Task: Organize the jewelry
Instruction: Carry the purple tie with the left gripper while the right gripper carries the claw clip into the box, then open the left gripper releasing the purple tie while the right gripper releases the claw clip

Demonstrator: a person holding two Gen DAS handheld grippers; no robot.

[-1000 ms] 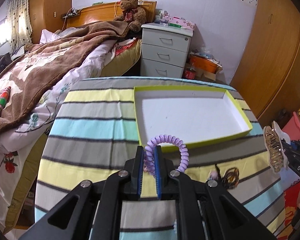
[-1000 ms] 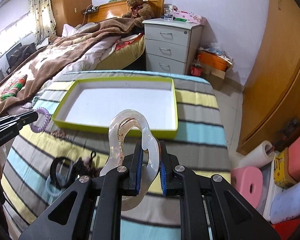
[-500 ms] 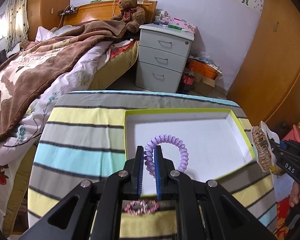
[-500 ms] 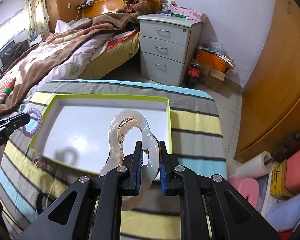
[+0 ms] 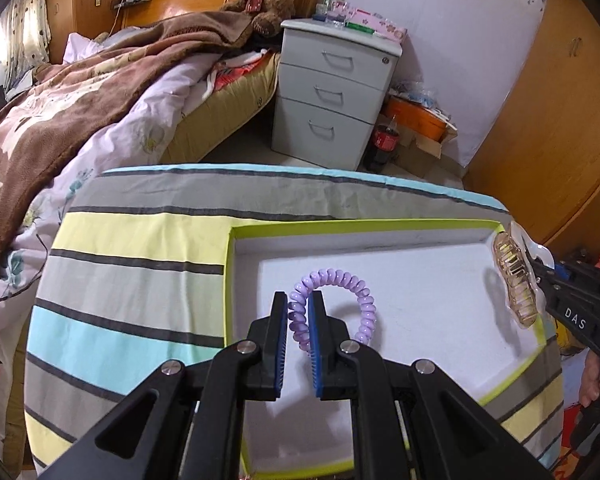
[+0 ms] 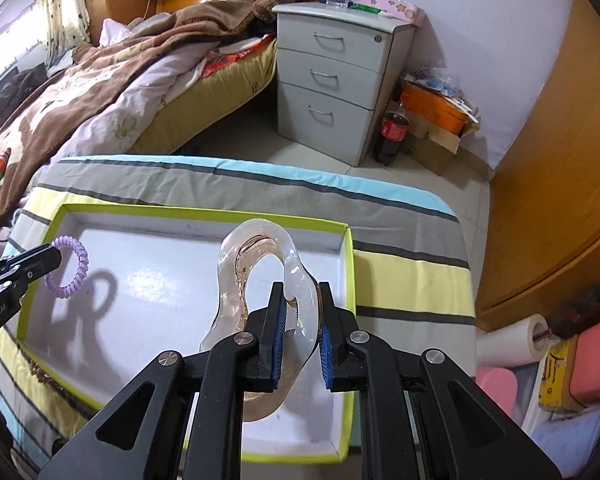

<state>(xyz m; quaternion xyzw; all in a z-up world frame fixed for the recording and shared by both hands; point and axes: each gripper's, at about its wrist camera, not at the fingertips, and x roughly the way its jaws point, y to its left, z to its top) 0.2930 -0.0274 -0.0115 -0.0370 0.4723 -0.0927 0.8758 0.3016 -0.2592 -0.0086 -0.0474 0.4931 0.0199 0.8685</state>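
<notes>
A shallow white tray with a lime-green rim point(image 5: 230, 280) point(image 6: 350, 280) lies on the striped table. My left gripper point(image 5: 299, 314) is shut on a purple spiral hair tie point(image 5: 340, 280) and holds it above the tray's left part; the tie also shows in the right wrist view point(image 6: 70, 268). My right gripper point(image 6: 302, 304) is shut on a clear pinkish hair claw clip point(image 6: 256, 256) above the tray's right part. In the left wrist view the clip point(image 5: 516, 280) hangs over the tray's right rim.
The striped cloth point(image 5: 132, 280) covers the table. A bed point(image 5: 80, 92) lies behind on the left, a grey drawer unit point(image 5: 332, 92) and a cola bottle point(image 6: 392, 132) behind. A beaded piece point(image 6: 38, 372) lies by the tray's near-left rim. Boxes and a paper roll point(image 6: 512, 340) sit on the right.
Both grippers have moved forward from the near table edge to over the tray, each still holding its item. The loose jewelry near the front has dropped out of view.
</notes>
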